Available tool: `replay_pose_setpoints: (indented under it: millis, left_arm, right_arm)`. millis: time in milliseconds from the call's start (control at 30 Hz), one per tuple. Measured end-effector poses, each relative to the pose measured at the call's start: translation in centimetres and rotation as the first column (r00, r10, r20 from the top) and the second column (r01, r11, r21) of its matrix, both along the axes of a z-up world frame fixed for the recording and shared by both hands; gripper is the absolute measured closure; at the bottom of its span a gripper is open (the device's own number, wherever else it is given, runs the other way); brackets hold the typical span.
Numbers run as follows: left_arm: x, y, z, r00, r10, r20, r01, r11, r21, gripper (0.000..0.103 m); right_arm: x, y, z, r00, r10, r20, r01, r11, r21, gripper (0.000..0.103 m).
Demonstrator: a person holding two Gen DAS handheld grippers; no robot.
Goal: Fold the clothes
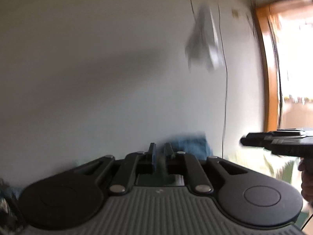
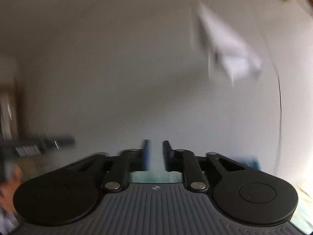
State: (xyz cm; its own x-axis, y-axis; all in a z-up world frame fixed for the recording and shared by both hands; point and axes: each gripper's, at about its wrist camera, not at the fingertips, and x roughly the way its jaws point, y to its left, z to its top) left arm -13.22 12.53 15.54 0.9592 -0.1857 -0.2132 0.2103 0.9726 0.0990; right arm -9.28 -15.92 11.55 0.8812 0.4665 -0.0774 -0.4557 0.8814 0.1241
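My left gripper (image 1: pixel 160 150) points level at a white wall (image 1: pixel 97 78); its fingers stand a narrow gap apart with nothing visibly between them. A blue, denim-like garment (image 1: pixel 191 145) lies bunched just beyond its tips, against the wall. My right gripper (image 2: pixel 155 150) also faces the wall, open with a wider bare gap; the same blue garment (image 2: pixel 252 162) shows low to its right. Each gripper appears in the other's view: the right gripper (image 1: pixel 244 140) at the right edge, the left gripper (image 2: pixel 72 141) blurred at the left. Both views are motion-blurred.
A pale folded paper shape (image 1: pixel 203 39) hangs on the wall beside a thin dark cord (image 1: pixel 226 98). A wooden door frame (image 1: pixel 268 68) with a bright opening stands at the right. Light green patterned fabric (image 1: pixel 273 166) lies below the right gripper.
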Motion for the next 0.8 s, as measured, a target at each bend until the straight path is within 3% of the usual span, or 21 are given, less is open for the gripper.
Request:
replay_pose_setpoints:
  millis: [33, 67, 100, 133, 200, 233, 300, 367, 433, 500, 533, 600, 667, 700, 767, 800]
  left_arm:
    - [0.3, 0.4, -1.8, 0.998, -0.004, -0.06, 0.005, 1.0, 0.017, 0.089]
    - [0.7, 0.7, -3.5, 0.993, -0.006, -0.121, 0.01, 0.999, 0.034, 0.082]
    - [1.0, 1.0, -5.3, 0.983, -0.007, -0.181, 0.017, 0.999, 0.051, 0.071]
    - [0.9, 1.2, -7.3, 0.97, 0.0, -0.241, 0.018, 0.997, 0.074, 0.066]
    - [0.6, 1.6, -11.2, 0.936, 0.018, -0.351, 0.019, 0.995, 0.101, 0.061]
    - [0.4, 1.6, -12.9, 0.916, 0.02, -0.4, 0.025, 0.994, 0.107, 0.058]
    - [0.0, 1.6, -16.4, 0.869, 0.024, -0.494, 0.038, 0.992, 0.117, 0.052]
    - [-0.1, 0.9, -18.7, 0.835, 0.026, -0.549, 0.057, 0.989, 0.135, 0.05]
    - [-0.2, 0.2, -20.9, 0.799, 0.03, -0.601, 0.077, 0.986, 0.151, 0.046]
    - [0.2, -0.6, -21.4, 0.804, 0.022, -0.594, 0.087, 0.984, 0.155, 0.033]
    - [0.1, -0.8, -20.9, 0.817, 0.019, -0.577, 0.084, 0.985, 0.152, 0.027]
    - [-0.2, -1.0, -20.0, 0.839, 0.012, -0.543, 0.082, 0.986, 0.148, 0.004]
    - [-0.3, -1.8, -19.4, 0.86, 0.009, -0.511, 0.088, 0.983, 0.164, 0.004]
    - [-0.3, -2.1, -19.1, 0.869, 0.007, -0.495, 0.09, 0.981, 0.172, 0.004]
    - [-0.6, -2.3, -18.7, 0.879, 0.013, -0.476, 0.085, 0.979, 0.184, 0.004]
    - [-0.8, -2.5, -18.5, 0.884, 0.015, -0.467, 0.083, 0.979, 0.189, 0.004]
  right_arm:
    - [0.6, 0.9, -1.9, 0.996, -0.003, -0.086, -0.002, 0.998, -0.061, 0.06]
    - [0.9, 1.7, -4.2, 0.984, -0.001, -0.177, -0.022, 0.992, -0.127, 0.058]
    - [0.9, 2.2, -6.6, 0.964, 0.0, -0.266, -0.055, 0.979, -0.198, 0.055]
    - [0.5, 2.7, -9.2, 0.936, -0.004, -0.351, -0.101, 0.955, -0.279, 0.052]
    - [-1.1, 3.4, -14.5, 0.877, -0.039, -0.479, -0.2, 0.876, -0.438, 0.052]
    - [-2.2, 3.5, -16.7, 0.862, -0.066, -0.502, -0.236, 0.825, -0.514, 0.052]
    - [-4.7, 3.8, -20.3, 0.857, -0.123, -0.5, -0.276, 0.709, -0.649, 0.05]
    - [-6.3, 3.8, -22.1, 0.877, -0.161, -0.453, -0.257, 0.64, -0.724, 0.045]
    - [-6.6, 3.6, -22.9, 0.902, -0.164, -0.4, -0.222, 0.618, -0.754, 0.033]
    - [-5.7, 4.1, -23.1, 0.928, -0.184, -0.324, -0.153, 0.604, -0.782, 0.031]
    - [-4.6, 4.5, -22.9, 0.935, -0.19, -0.3, -0.129, 0.606, -0.785, 0.031]
    - [-2.7, 4.7, -23.0, 0.944, -0.196, -0.266, -0.088, 0.626, -0.775, 0.033]
    - [-0.9, 4.3, -22.3, 0.933, -0.223, -0.282, -0.061, 0.674, -0.736, 0.064]
    - [0.1, 3.9, -21.5, 0.92, -0.228, -0.318, -0.057, 0.726, -0.685, 0.1]
    - [1.6, 2.2, -19.0, 0.898, -0.19, -0.396, -0.044, 0.859, -0.51, 0.1]
    - [2.4, 1.3, -17.4, 0.899, -0.163, -0.407, -0.027, 0.906, -0.422, 0.1]
